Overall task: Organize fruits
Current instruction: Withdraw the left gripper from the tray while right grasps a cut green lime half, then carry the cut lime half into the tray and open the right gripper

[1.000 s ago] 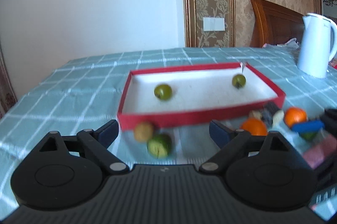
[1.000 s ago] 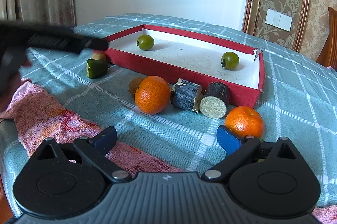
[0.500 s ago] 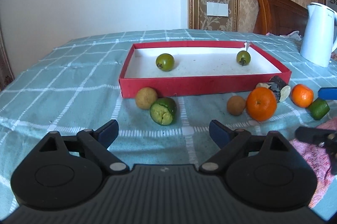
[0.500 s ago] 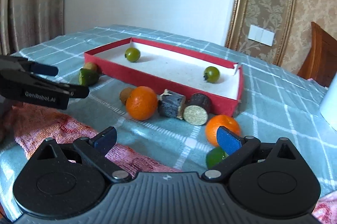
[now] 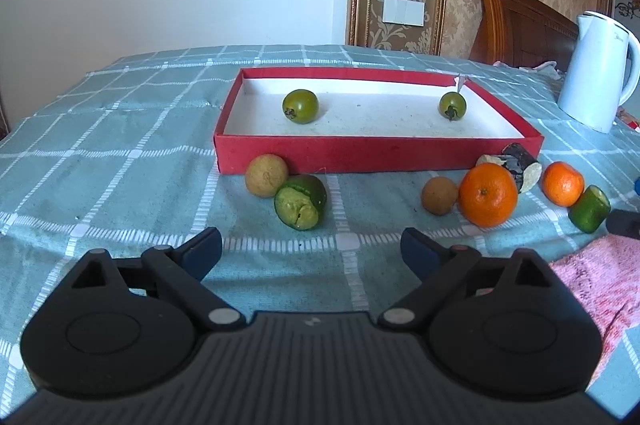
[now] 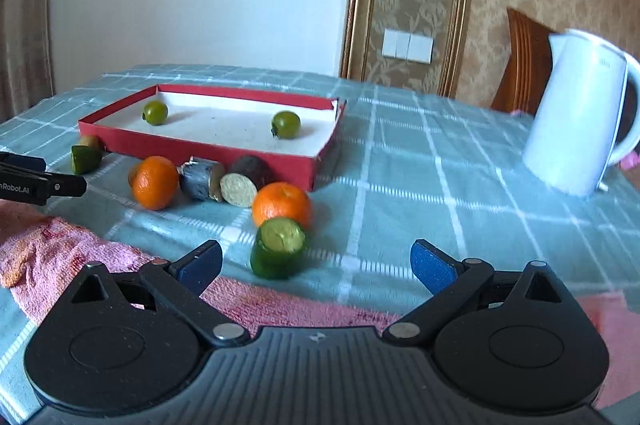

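Two green tomatoes (image 5: 300, 106) (image 5: 452, 106) inside the red tray (image 5: 360, 155). Outside, along its front wall: two oranges (image 5: 487, 194) (image 5: 563, 183), two tan round fruits (image 5: 266, 175) (image 5: 439, 195), two cut green pieces (image 5: 301, 201) (image 5: 589, 208), two dark cut chunks (image 6: 202, 179) (image 6: 245, 182). Left gripper (image 5: 311, 250) and right gripper (image 6: 316, 264) both spread wide, holding nothing. Only in the right view: the chunks clearly separate, the white kettle (image 6: 578, 113) whole.

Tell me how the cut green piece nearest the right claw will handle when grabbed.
The cut green piece looks stubby and cylindrical, lying tilted, so a nudge would probably roll it. Its skin looks glossy, perhaps slippery. The open right claw seems wide enough.
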Demonstrator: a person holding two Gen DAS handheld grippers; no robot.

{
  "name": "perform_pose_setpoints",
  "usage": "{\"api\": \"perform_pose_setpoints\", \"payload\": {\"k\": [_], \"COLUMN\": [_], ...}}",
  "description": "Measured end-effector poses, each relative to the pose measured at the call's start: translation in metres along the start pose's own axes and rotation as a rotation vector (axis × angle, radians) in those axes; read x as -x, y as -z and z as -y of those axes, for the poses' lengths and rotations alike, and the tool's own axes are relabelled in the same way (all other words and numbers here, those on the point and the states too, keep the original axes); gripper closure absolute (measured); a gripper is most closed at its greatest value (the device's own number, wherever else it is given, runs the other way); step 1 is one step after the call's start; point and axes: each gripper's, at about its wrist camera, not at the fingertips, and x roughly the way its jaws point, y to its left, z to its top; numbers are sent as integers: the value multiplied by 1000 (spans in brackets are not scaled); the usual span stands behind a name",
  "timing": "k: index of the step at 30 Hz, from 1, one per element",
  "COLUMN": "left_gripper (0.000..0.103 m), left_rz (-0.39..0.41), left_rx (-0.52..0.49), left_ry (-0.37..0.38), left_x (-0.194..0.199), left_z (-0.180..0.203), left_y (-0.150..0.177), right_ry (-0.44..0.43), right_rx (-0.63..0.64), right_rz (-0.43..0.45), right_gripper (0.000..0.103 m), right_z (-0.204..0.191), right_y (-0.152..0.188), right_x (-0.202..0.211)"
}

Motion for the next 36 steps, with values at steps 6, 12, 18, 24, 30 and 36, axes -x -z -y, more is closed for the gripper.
{"api": "perform_pose_setpoints", "payload": {"k": [6, 12, 18, 24, 30, 36], "left_gripper": [6, 5, 3, 2, 0, 0], "left_rz": [-2, -7, -4, -7, 0, 3], "left_rx": [11, 23, 30, 26, 38, 37], "left_ry": [4, 11, 12, 23, 29, 34], "left_x": [0, 0, 1, 0, 2, 2], "left_z": [-2, -4, -5, -4, -6, -6], "left_y": [0, 0, 0, 0, 1, 1], "right_ry": [-53, -71, -69, -57, -41, -8], "right_rx": [-2, -18, -42, -63, -31, 25], "right_rz": [-52, -76, -50, 28, 80, 69], "right_gripper": [39, 69, 70, 72, 72, 73], "right_z": [-11, -13, -9, 0, -7, -21], "right_y": [-8, -3, -5, -31, -63, -92], "right_x": [-23, -33, -27, -15, -34, -76]}}
